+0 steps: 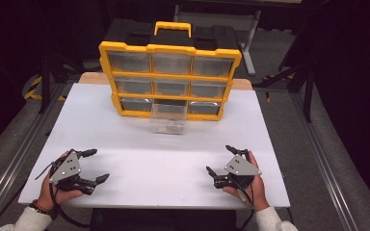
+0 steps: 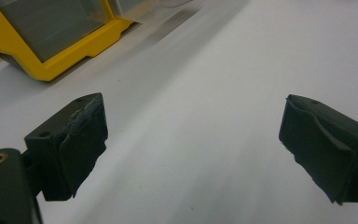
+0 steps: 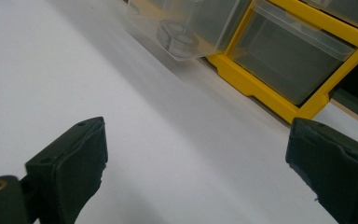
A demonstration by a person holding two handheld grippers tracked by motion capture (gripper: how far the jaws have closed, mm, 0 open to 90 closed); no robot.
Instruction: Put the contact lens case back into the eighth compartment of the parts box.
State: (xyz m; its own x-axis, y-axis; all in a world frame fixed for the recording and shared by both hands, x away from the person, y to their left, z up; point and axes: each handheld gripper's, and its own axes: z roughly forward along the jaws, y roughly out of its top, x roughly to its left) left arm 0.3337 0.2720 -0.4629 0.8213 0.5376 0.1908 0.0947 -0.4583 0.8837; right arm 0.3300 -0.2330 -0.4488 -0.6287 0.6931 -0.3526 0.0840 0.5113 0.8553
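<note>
A: The left gripper point(image 1: 92, 166) has its jaws spread wide with nothing between them, and the right gripper point(image 1: 223, 160) is the same. Both sit low over the white board point(image 1: 139, 159), well short of the yellow organizer point(image 1: 169, 79).

B: Why hold them so far back from the organizer?

A: My guess is it's a ready stance: one hand on each side of it, both claws aimed inward and forward, so either one can go for the drawer.

B: Which drawer?

A: The clear drawer point(image 1: 168, 118) in the organizer's bottom row, middle slot. It is pulled out toward the person, its front end resting on the board just ahead of the organizer's base. The other eight drawers sit flush.

B: Is there anything in it?

A: In the right gripper view, a few small round parts point(image 3: 176, 39) lie on the drawer's floor. They look like washers or rings, but they're too blurred to be sure.

B: Do the pads touch anything?

A: No. In both gripper views there is bare board between the pads point(image 2: 81, 140), and the organizer is far beyond them.
</note>
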